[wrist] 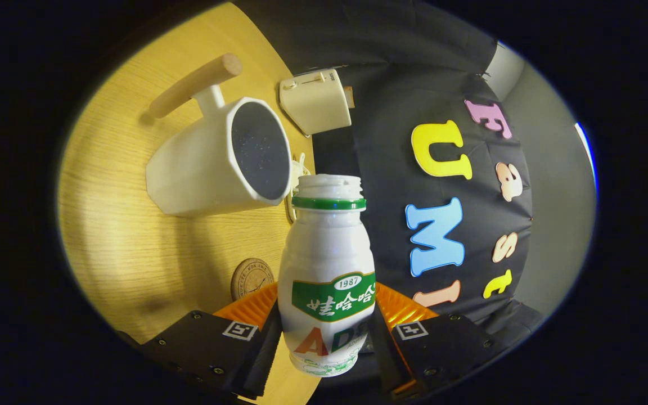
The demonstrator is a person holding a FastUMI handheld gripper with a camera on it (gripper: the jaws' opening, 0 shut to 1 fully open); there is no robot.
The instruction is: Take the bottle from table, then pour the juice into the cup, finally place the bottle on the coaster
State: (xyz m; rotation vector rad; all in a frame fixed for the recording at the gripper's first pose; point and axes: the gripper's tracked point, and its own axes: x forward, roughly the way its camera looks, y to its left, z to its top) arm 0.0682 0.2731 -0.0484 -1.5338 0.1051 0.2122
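White plastic bottle (327, 270), uncapped with a green neck ring, sits clamped between the jaws – both fingers (256, 306) pressing its sides; just beyond its mouth the white cup (211, 163), the round coaster (251, 277) beside it on the wooden counter (116, 236)

White plastic bottle (327, 264) with green neck ring and green label band, cap off, mouth open, clamped between both fingers of the hand-held gripper (327, 332). White faceted cup (220, 160) with a wooden handle, dark inside, lies beyond the bottle's mouth. Round brown coaster (251, 278) rests on the worktop (121, 236) just beside the bottle.
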